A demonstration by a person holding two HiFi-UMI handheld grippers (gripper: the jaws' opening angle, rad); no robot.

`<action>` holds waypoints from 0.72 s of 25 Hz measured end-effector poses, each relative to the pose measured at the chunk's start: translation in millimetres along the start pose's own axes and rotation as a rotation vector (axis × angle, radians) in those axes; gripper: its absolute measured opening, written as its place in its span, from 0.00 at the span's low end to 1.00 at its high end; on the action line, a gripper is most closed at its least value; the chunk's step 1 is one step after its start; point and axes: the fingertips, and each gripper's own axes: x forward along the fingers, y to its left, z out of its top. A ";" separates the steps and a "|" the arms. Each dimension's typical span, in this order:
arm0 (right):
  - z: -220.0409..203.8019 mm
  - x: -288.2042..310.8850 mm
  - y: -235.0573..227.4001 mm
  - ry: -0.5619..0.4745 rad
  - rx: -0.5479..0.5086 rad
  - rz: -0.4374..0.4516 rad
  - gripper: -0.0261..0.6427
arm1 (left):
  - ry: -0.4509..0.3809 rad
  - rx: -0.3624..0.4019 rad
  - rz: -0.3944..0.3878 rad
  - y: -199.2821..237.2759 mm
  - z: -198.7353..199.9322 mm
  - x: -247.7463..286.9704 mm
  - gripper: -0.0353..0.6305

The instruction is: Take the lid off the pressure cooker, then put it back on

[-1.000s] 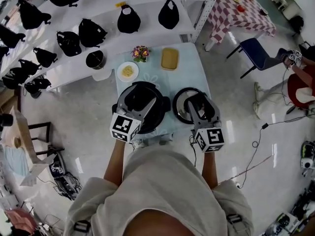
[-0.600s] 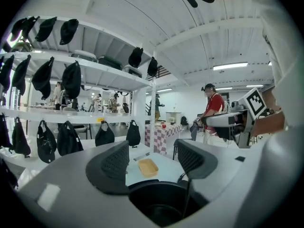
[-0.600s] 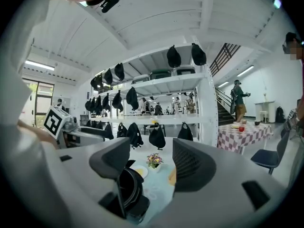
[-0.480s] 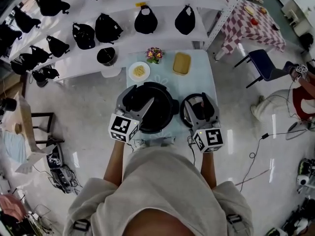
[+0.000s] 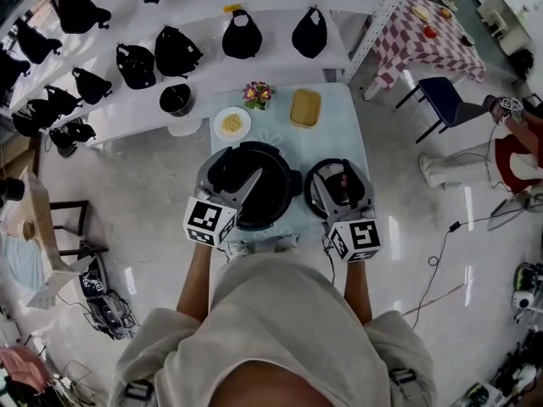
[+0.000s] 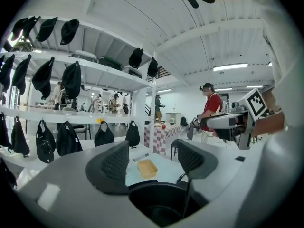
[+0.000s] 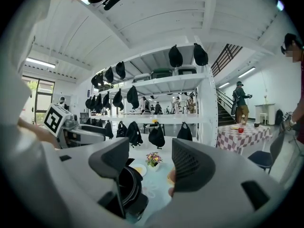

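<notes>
The black pressure cooker [image 5: 270, 195] stands open on the pale blue table [image 5: 339, 125]. Its round lid [image 5: 316, 195] lies flat on the table just to the right. My left gripper [image 5: 231, 172] hovers over the cooker's left half, open; in the left gripper view only the dark pot mouth [image 6: 161, 208] shows below its empty gap [image 6: 151, 161]. My right gripper [image 5: 344, 181] is above the lid. Its jaws have just been opening and stand wide, with nothing between them [image 7: 148, 163]. The cooker [image 7: 126, 189] shows low left in the right gripper view.
Toward the table's far end sit a white plate of food [image 5: 232, 123], a small flower pot [image 5: 257, 94] and a yellow tray [image 5: 305, 107]. White shelves with black bags [image 5: 174, 53] stand beyond. A blue chair [image 5: 441, 100] and a checkered table [image 5: 424, 32] are at the right.
Both grippers have drawn back slightly toward the person. The right gripper's jaws have spread wider over the lid, which stays on the table.
</notes>
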 end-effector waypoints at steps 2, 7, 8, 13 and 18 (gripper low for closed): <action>-6.9 -2.8 -3.6 0.017 0.004 -0.013 0.45 | 0.002 0.002 -0.015 -3.9 -1.7 3.3 0.52; -22.4 -15.2 -17.7 0.057 0.019 -0.052 0.45 | 0.006 0.005 -0.058 -18.8 -2.1 16.2 0.52; -24.3 -17.9 -20.2 0.063 0.021 -0.062 0.45 | 0.006 0.005 -0.068 -21.7 -1.9 19.1 0.52; -33.6 -30.3 -35.5 0.091 0.029 -0.106 0.45 | 0.013 0.003 -0.117 -37.9 -3.2 36.1 0.52; -50.4 -42.1 -51.2 0.136 0.047 -0.140 0.45 | 0.017 0.002 -0.160 -54.1 -3.1 50.1 0.52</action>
